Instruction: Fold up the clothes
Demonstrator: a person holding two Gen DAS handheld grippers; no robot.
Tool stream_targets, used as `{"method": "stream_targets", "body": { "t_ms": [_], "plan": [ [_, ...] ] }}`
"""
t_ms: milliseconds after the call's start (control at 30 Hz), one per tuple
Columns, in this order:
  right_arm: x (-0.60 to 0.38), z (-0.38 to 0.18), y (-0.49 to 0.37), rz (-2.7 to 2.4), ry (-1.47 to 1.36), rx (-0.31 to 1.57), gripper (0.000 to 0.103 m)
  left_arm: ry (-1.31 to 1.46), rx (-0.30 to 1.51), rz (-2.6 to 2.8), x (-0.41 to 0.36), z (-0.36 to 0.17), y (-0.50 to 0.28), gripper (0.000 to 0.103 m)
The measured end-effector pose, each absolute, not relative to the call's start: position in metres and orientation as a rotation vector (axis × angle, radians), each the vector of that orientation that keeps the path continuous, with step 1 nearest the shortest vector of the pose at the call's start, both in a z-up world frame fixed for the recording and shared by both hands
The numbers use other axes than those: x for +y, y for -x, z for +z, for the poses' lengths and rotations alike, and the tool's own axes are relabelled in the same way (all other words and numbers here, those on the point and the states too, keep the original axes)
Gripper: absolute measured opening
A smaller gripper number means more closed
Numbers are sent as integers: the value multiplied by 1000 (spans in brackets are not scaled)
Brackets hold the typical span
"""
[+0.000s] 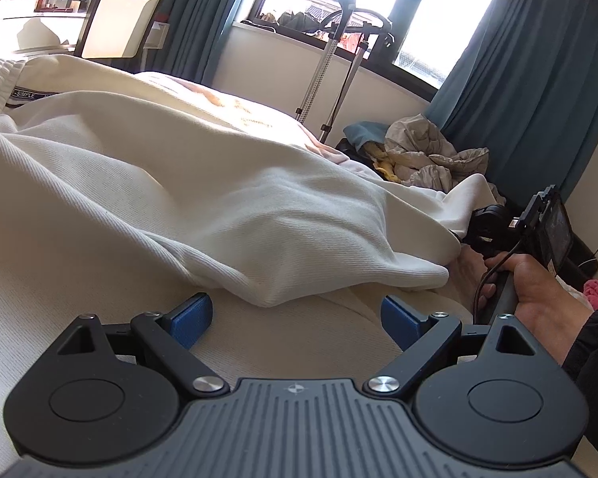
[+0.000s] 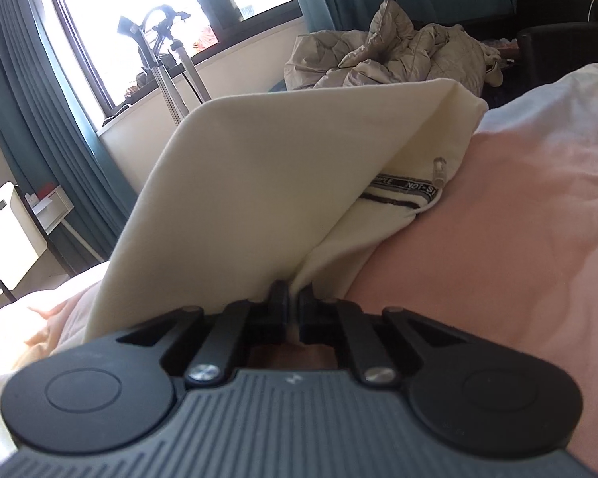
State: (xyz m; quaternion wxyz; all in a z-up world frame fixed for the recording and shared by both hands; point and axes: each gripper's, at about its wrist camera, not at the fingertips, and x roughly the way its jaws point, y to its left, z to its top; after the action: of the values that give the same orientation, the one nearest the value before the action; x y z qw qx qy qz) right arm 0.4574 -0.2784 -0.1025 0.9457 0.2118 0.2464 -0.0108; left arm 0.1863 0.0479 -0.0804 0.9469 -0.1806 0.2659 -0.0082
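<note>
Lighting: strong daylight from the window (image 1: 378, 4), blown out to white in both views. Glare: sunlit patch on the bed (image 1: 203, 91). Shadows: soft, within folds of the cream garment (image 2: 259, 167). Distortion: fisheye bending and dark corners. Focus: background slightly soft.

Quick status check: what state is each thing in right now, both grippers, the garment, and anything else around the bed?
Left gripper: open, empty, low over the bed.
Right gripper: shut on the garment's edge.
Garment: cream, partly lifted into a raised fold, zipper pull showing.
Quilt: crumpled in a heap.
Curtains: drawn aside, window uncovered.
Pink sheet: spread on the bed, lightly wrinkled.
</note>
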Motion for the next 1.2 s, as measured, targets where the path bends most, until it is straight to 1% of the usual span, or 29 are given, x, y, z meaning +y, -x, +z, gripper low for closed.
{"method": "stream_targets", "body": {
  "t_ms": [167,400,533,667,833,933,1000,1067,1100,1133,1167,1200],
  "plan": [
    [-303,-71,-435,-75,-413,463,4,387,530,-21,52,-77,-185,93],
    [-401,-13,-378,-217,-353,461,4,368,502,-27,49,-69,-178,93],
    [-462,5,-341,-308,-307,442,4,352,480,-30,47,-62,-174,93],
    [-524,-9,-306,-404,-311,433,4,328,474,-37,42,-61,-172,93],
    [-557,-59,-271,-386,-426,482,5,324,486,-45,37,-63,-175,93],
    [-553,-80,-255,-393,-522,503,14,300,484,-40,34,-64,-177,93],
    [-545,-85,-251,-390,-602,490,26,296,489,-42,33,-65,-177,93],
    [-536,-90,-248,-386,-681,477,47,295,497,-48,31,-66,-177,93],
    [-532,-92,-246,-384,-721,470,53,295,500,-51,30,-67,-176,93],
    [-528,-95,-244,-382,-761,464,67,295,504,-55,29,-67,-176,93],
    [-524,-97,-242,-380,-800,457,79,295,509,-59,28,-68,-175,93],
    [-520,-100,-240,-378,-840,449,80,294,512,-65,27,-68,-173,93]
  ]
}}
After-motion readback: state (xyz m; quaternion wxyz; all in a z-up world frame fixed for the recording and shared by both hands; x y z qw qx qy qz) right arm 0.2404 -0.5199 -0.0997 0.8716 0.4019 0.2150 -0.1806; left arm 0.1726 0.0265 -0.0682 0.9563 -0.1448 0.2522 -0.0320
